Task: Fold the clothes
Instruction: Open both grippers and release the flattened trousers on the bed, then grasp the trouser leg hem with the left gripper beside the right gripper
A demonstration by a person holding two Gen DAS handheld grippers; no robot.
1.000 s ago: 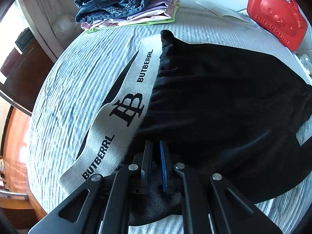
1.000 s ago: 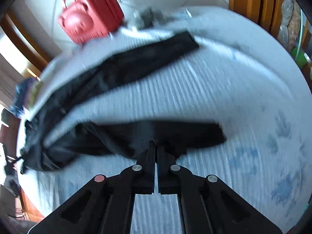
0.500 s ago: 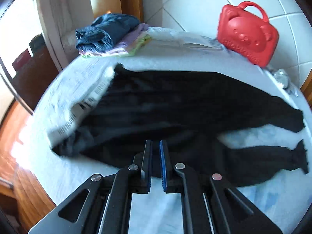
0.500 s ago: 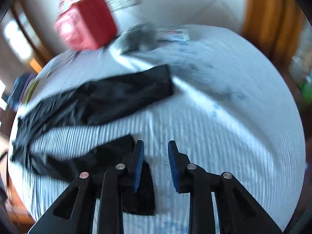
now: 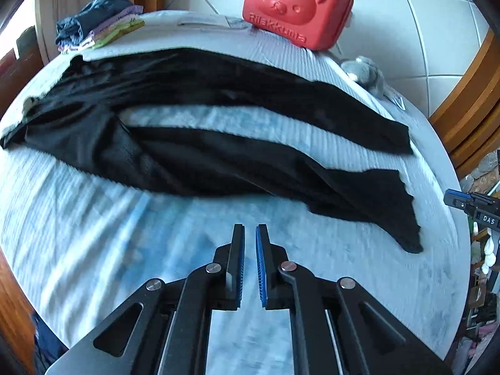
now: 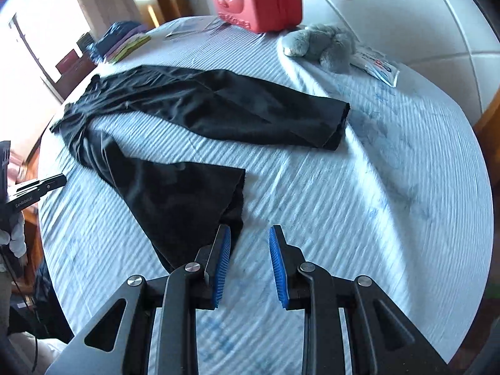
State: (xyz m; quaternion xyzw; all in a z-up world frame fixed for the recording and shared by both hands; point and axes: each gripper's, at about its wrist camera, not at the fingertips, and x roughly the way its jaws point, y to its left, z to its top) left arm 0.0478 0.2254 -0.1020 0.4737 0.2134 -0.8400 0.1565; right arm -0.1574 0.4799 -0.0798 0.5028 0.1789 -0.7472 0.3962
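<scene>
The left gripper (image 5: 249, 261) hangs above bare sheet at the lower centre of its view, its fingers (image 5: 237, 259) a narrow slit apart and holding nothing. The right gripper (image 6: 250, 264) sits low over the bed (image 6: 390, 193) as well, its blue-padded fingers (image 6: 222, 262) spread wider with only sheet between them; the left finger lies just beside the hem of the nearer trouser leg, and whether it touches the cloth cannot be told. The black trousers (image 5: 200, 118) lie flat on the bed, long axis running across the frame: in the left wrist view the waist is bunched at the left edge and both legs reach toward the right, parted by a strip of sheet, the nearer hem ragged at the lower right. In the right wrist view the trousers (image 6: 193, 109) spread from the waist at upper left, the far leg pointing right, the near leg angling down toward the fingers. The waistband is crumpled and hard to make out. A red bear-faced case (image 5: 297, 9) stands at the top of the frame, its handle cut off, with a stack of folded clothes (image 5: 97, 23) at upper left and a grey plush toy (image 6: 322, 45) near the case. The sheet in the foreground is blurred.
</scene>
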